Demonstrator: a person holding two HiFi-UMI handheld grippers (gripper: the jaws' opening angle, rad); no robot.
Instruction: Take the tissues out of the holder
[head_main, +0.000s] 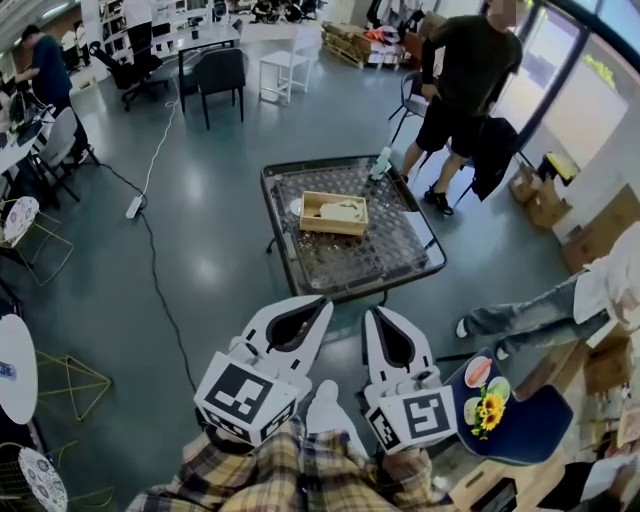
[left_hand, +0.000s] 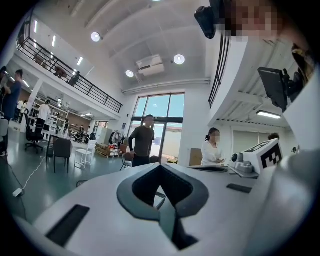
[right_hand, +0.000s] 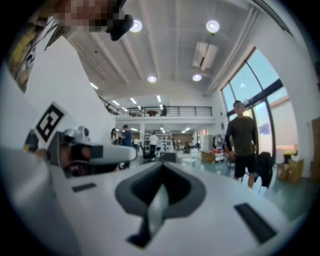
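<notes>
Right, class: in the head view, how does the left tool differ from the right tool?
The left tool slants strongly toward the picture's right, while the right tool leans only slightly left, so their tips converge. The left tool's marker cube shows a different black pattern from the right tool's marker cube. Both tools are white, shut and empty. Both are short of the mesh table that carries the wooden tissue holder.

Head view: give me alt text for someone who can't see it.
The left gripper and right gripper, both shut and empty, are held short of a dark mesh-top table. On it sits a wooden holder with white tissues inside; a person stands beyond the table.
</notes>
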